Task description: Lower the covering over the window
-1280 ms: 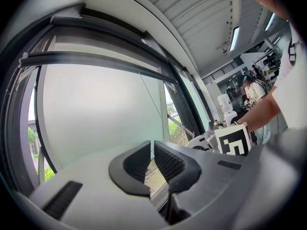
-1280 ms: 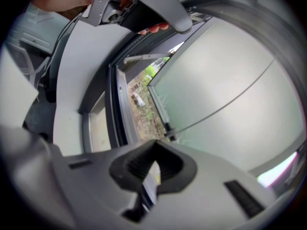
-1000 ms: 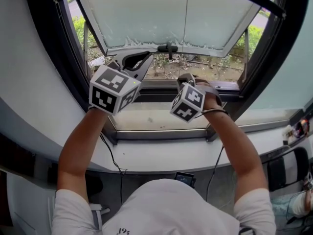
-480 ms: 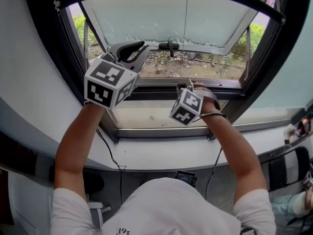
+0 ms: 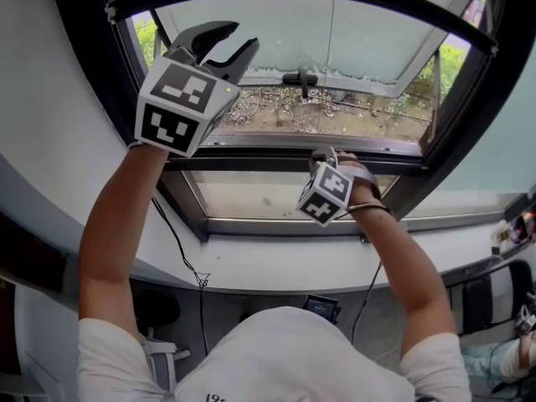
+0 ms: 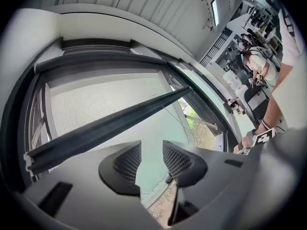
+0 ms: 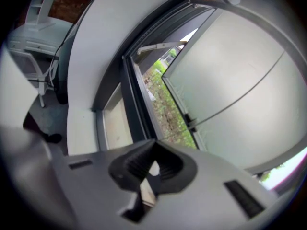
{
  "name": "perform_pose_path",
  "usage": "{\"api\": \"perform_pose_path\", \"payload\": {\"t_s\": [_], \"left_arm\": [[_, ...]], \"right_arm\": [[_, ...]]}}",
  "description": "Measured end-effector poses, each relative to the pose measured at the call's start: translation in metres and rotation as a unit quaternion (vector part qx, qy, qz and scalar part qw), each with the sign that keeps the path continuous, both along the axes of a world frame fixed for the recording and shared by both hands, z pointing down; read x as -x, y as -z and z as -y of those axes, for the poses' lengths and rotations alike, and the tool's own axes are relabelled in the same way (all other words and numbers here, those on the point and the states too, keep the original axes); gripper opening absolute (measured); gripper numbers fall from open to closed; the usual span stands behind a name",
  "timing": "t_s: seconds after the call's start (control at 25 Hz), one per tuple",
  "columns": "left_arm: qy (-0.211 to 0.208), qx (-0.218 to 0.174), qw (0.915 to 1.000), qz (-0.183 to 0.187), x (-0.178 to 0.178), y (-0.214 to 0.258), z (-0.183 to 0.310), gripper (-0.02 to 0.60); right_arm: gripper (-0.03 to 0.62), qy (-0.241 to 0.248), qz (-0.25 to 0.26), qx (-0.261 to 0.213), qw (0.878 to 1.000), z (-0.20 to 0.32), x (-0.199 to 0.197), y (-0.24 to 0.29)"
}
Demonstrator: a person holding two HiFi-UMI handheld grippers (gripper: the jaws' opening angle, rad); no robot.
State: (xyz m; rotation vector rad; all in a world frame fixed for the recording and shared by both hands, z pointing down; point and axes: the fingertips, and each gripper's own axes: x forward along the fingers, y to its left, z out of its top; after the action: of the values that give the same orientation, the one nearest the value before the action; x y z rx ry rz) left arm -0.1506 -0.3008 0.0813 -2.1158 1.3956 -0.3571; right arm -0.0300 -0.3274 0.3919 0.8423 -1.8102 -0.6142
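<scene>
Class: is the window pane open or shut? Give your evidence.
Open. The frosted pane is swung outward at its bottom edge, and soil shows through the gap between it and the dark frame.

Head view: tips of the right tool hide behind its cube.

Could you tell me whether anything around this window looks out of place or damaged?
Nothing looks broken or spilled. The one thing that stands out is the frosted window sash, swung outward at the bottom with its handle free, while the blind's dark bottom rail sits high up.
</scene>
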Motion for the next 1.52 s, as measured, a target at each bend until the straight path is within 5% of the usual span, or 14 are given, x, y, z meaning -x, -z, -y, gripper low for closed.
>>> {"api": "perform_pose_path", "payload": {"t_s": [0.36, 0.68, 1.04, 1.52], "left_arm": [[0.028, -0.024, 0.9973, 0.064, 0.001, 0.019, 0.012, 0.176], [0.061, -0.054, 0.9864, 0.142, -0.004, 0.03, 0.029, 0.222], [0.066, -0.032, 0.9776, 0.197, -0.013, 0.002, 0.043, 0.229], [0.054, 0.006, 0.9724, 0.227, -0.015, -0.029, 0.048, 0.229]], "right_arm": [[0.021, 0.005, -0.019, 0.0, 1.0, 0.0, 0.001, -0.005], [0.021, 0.008, -0.03, 0.009, 0.999, -0.003, 0.0, -0.018], [0.021, 0.007, -0.042, 0.033, 0.999, -0.008, -0.004, -0.049], [0.021, 0.013, -0.059, 0.052, 0.997, -0.015, 0.0, -0.076]]}}
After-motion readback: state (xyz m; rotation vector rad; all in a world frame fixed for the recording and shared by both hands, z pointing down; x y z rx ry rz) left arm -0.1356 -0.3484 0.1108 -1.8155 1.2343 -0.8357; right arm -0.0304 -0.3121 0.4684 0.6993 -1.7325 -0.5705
